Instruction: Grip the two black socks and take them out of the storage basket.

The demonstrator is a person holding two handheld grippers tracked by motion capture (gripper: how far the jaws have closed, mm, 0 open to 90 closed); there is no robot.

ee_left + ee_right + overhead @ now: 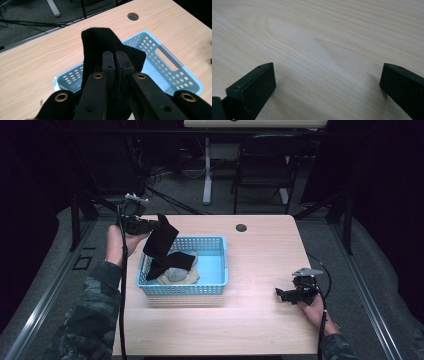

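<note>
While pinched betw. left gripper (115,58) fingers, black cloth (100,41) hangs over basket (170,56).

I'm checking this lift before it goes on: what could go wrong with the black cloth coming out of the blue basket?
The left claw pinches the black cloth only near one edge, so it might slip free. Its lower end hangs down onto the grey and tan pieces in the blue basket and could drag one out. The basket is light-looking and nothing steadies it; the right claw rests open, well apart.
</note>
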